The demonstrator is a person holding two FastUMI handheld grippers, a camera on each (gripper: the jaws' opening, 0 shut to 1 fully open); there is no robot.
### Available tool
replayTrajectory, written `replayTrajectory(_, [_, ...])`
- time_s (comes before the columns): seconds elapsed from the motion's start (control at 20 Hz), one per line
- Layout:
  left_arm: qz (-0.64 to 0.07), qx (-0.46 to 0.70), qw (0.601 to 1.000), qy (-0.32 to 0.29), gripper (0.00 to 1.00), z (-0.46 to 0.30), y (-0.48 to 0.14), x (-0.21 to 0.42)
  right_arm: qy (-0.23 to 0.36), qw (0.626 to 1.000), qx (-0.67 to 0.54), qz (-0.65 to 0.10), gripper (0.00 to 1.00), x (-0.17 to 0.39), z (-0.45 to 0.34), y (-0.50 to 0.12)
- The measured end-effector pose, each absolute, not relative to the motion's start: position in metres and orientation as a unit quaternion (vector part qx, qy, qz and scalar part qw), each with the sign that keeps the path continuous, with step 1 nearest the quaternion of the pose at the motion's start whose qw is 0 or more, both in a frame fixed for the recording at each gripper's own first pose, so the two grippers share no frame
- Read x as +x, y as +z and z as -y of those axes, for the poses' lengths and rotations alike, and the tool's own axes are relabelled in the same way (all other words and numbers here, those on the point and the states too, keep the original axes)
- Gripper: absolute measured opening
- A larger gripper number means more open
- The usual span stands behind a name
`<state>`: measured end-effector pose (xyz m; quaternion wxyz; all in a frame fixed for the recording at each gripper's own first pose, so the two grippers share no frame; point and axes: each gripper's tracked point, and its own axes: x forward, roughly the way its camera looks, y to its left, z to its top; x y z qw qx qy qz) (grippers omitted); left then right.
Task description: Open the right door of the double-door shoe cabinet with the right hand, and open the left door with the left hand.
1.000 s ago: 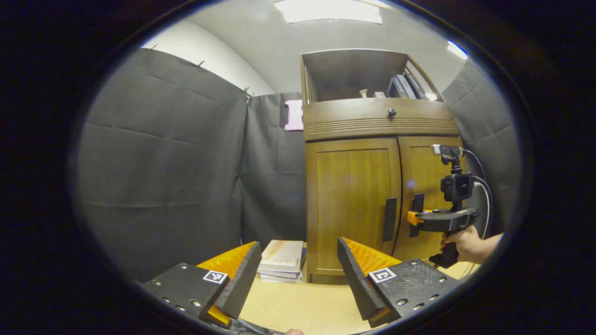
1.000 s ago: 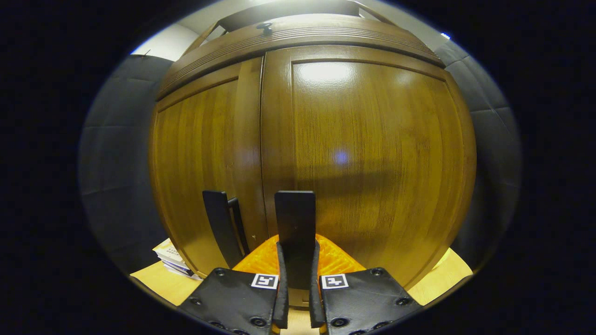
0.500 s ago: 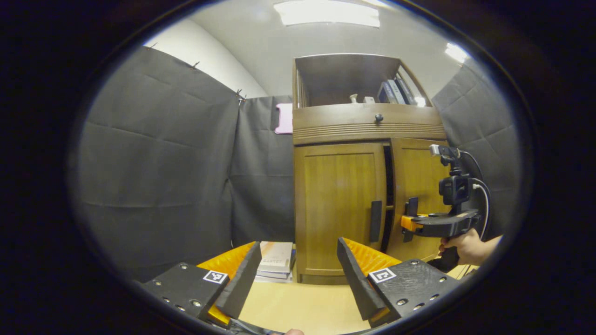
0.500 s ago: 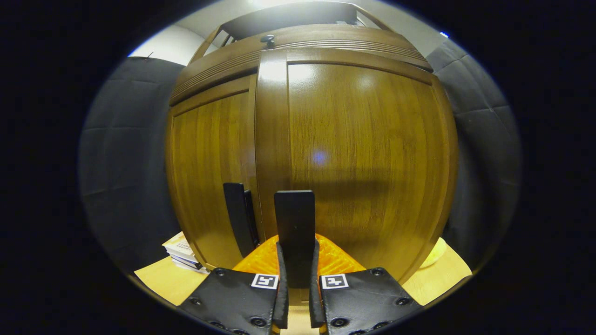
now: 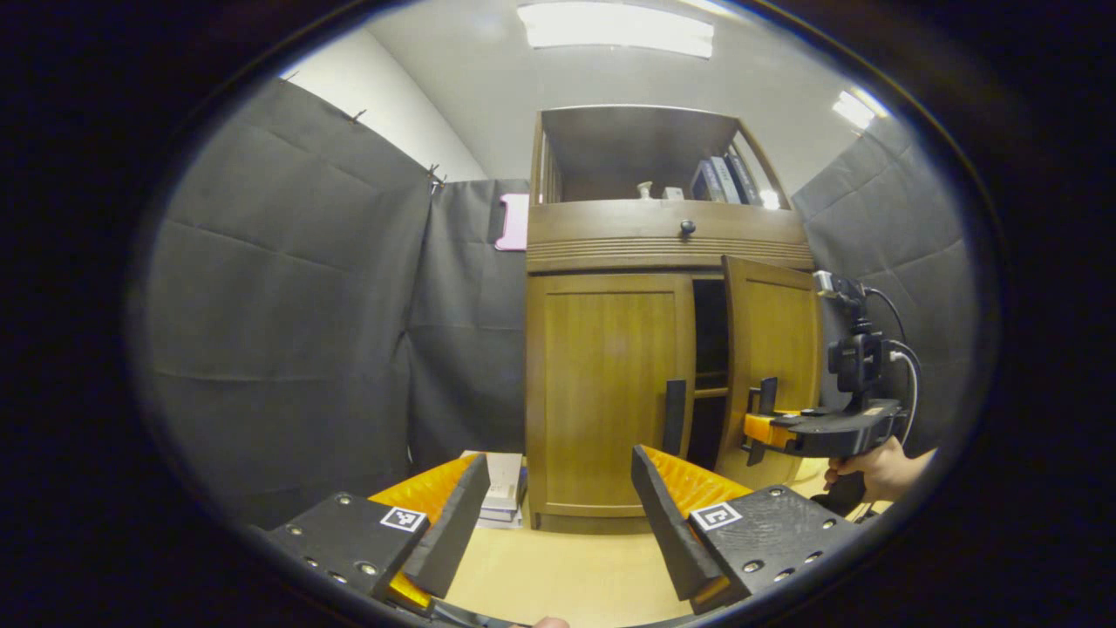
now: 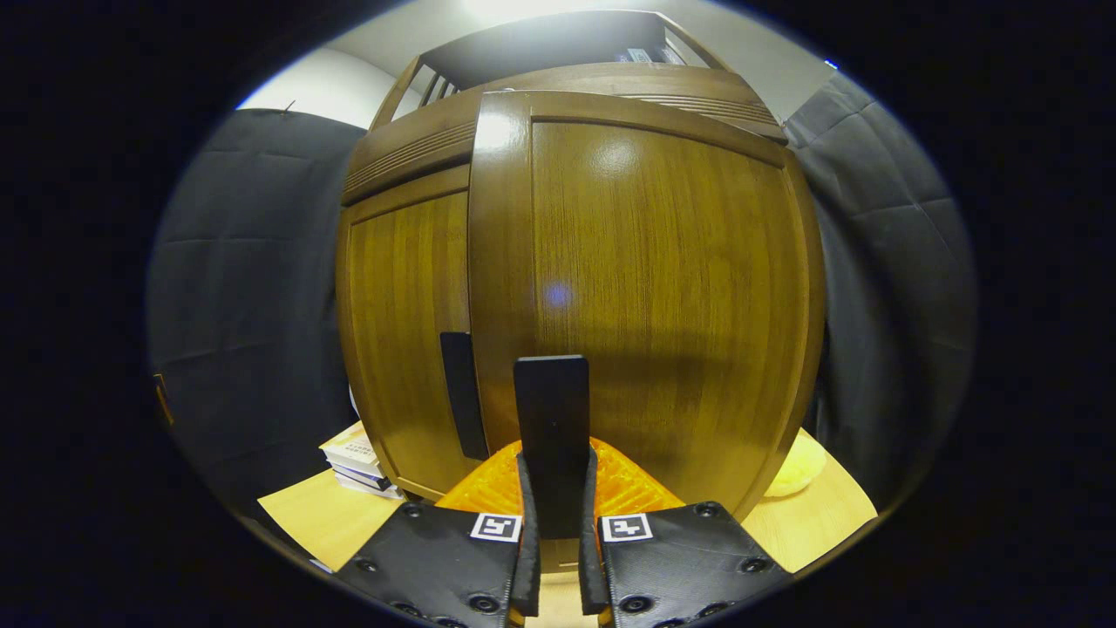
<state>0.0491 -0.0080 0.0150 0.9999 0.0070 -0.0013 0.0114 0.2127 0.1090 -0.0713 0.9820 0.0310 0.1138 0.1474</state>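
While the right gripper (image 6: 558, 558) squeezed the dark handle (image 6: 551, 419) of the right door (image 6: 663, 305), its jaws were closed tight on both sides of that handle. The right door stood partly open, swung out from the shoe cabinet (image 5: 654, 244), with a dark gap (image 5: 708, 366) showing between the two doors in the left gripper view. In that view a hand (image 5: 876, 467) held the right gripper (image 5: 757, 427) at the right door (image 5: 772, 366). The left door (image 5: 606, 392) was shut, and its dark handle (image 5: 673, 417) had nothing touching it. The left gripper (image 5: 558, 515) hung near over the worktop (image 5: 558, 571), well apart from the cabinet, with its jaws wide open and holding nothing. A stack of books (image 5: 504, 488) lay on the worktop just left of the cabinet. More books (image 5: 719, 179) stood on the open shelf at the top.
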Motion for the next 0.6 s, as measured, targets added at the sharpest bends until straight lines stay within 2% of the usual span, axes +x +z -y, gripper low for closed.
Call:
replayTrajectory(0.05, [0.001, 0.008, 1.0, 0.007, 0.94, 0.008, 0.015, 0.049, 0.148, 0.982, 0.031, -0.115, 0.17, 0.209, -0.107, -0.07])
replayTrajectory(0.1, [0.001, 0.009, 1.0, 0.002, 0.94, 0.009, 0.015, 0.047, 0.148, 0.982, 0.031, -0.117, 0.19, 0.205, -0.104, -0.07])
replayTrajectory(0.55, [0.006, 0.009, 0.999, -0.043, 0.94, 0.018, 0.017, 0.043, 0.156, 0.98, 0.027, -0.12, 0.19, 0.167, -0.072, -0.068])
replayTrajectory(0.6, [0.006, 0.008, 0.999, -0.048, 0.94, 0.018, 0.016, 0.042, 0.156, 0.98, 0.027, -0.12, 0.22, 0.164, -0.068, -0.068])
